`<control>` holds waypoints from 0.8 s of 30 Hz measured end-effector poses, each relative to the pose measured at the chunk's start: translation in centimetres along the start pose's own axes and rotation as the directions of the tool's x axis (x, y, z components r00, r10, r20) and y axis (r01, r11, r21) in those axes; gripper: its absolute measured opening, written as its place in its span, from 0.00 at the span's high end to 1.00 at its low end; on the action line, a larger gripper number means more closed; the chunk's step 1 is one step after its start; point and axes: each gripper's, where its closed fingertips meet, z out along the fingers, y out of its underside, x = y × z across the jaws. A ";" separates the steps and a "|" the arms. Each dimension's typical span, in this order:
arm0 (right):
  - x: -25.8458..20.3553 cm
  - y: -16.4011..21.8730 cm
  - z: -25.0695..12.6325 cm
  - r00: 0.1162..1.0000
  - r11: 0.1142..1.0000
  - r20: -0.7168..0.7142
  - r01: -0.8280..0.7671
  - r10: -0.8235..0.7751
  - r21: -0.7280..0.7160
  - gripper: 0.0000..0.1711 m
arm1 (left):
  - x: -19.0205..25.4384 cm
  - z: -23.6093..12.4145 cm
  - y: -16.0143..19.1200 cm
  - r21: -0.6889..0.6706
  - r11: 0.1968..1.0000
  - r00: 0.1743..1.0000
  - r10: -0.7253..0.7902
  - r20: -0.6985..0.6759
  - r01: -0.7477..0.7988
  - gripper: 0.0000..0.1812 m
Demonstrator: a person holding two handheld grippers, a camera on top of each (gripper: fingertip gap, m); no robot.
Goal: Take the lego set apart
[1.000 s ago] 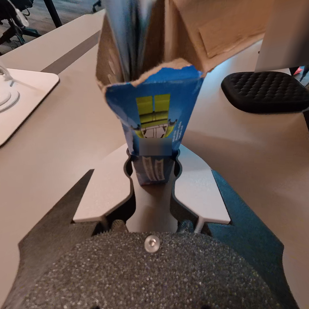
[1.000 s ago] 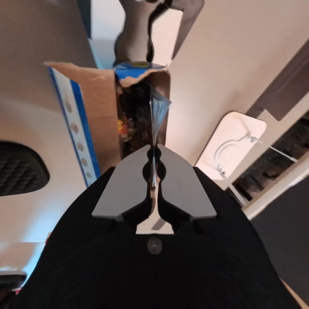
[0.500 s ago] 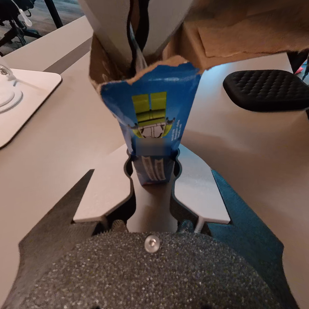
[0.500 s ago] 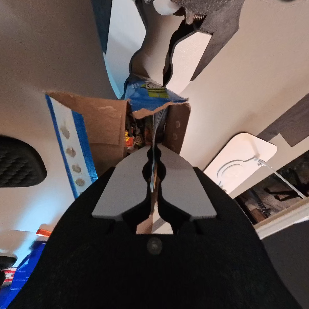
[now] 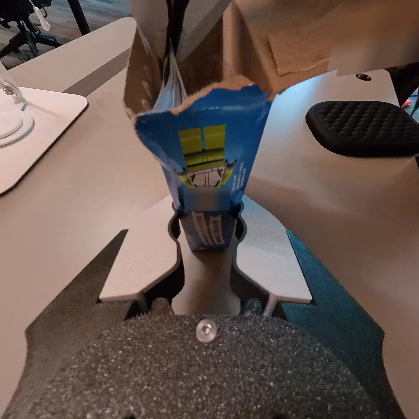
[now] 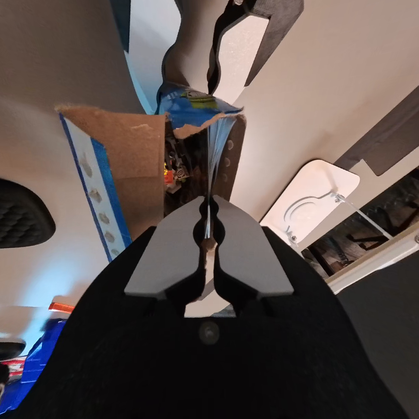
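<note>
A blue lego box (image 5: 204,140) with a torn open top stands in my left gripper (image 5: 207,210), which is shut on its lower end. My right gripper (image 6: 208,199) is shut on a thin booklet (image 6: 215,154) that sticks out of the box's mouth, its pages fanned. In the left wrist view the booklet (image 5: 172,90) rises from the opening into the right gripper (image 5: 174,22) above. In the right wrist view loose lego pieces (image 6: 174,172) lie inside the box (image 6: 136,145), and the left gripper (image 6: 195,74) shows behind it.
The beige table (image 5: 90,204) lies under both grippers. A black padded rest (image 5: 362,131) lies to the right of the box. A white flat stand base (image 5: 34,127) sits at the left. The box's brown flap (image 5: 283,34) hangs open at the top. There is about 9 cm between the tips of the two grippers. Both grippers' tips are roughly 30 cm from the black padded rest (image 5: 362,131).
My right gripper has drawn back a little from the box's mouth with the booklet in it. More of the pages shows above the torn edge. My left gripper keeps the box still.
</note>
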 end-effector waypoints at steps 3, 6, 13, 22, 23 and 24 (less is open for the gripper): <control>0.1 -0.1 0.1 1.000 1.000 -0.003 -0.005 0.005 0.006 1.00 | 0.0 0.0 0.0 -0.003 1.000 1.000 -0.001 0.001 0.001 0.75; -0.2 -0.1 0.4 1.000 1.000 0.014 -0.006 0.006 0.012 1.00 | -0.1 -0.1 0.0 -0.005 1.000 1.000 -0.009 0.005 0.009 0.74; 0.0 -0.2 0.5 1.000 1.000 -0.016 -0.010 0.011 0.022 0.99 | -0.2 -0.1 0.0 -0.009 1.000 1.000 -0.007 0.007 0.007 0.75; 3.2 1.7 -6.0 0.931 0.930 -0.216 -0.226 0.294 0.291 0.87 | -0.1 -0.1 0.0 -0.007 1.000 1.000 0.011 0.014 -0.011 0.75; 3.4 2.4 -7.1 0.908 0.901 -0.230 -0.260 0.351 0.347 0.84 | -0.1 -0.1 0.0 -0.006 1.000 1.000 0.014 0.014 -0.014 0.75; 3.4 3.1 -8.0 0.883 0.868 -0.236 -0.290 0.405 0.403 0.82 | -0.1 -0.1 0.0 -0.006 1.000 1.000 0.018 0.014 -0.018 0.75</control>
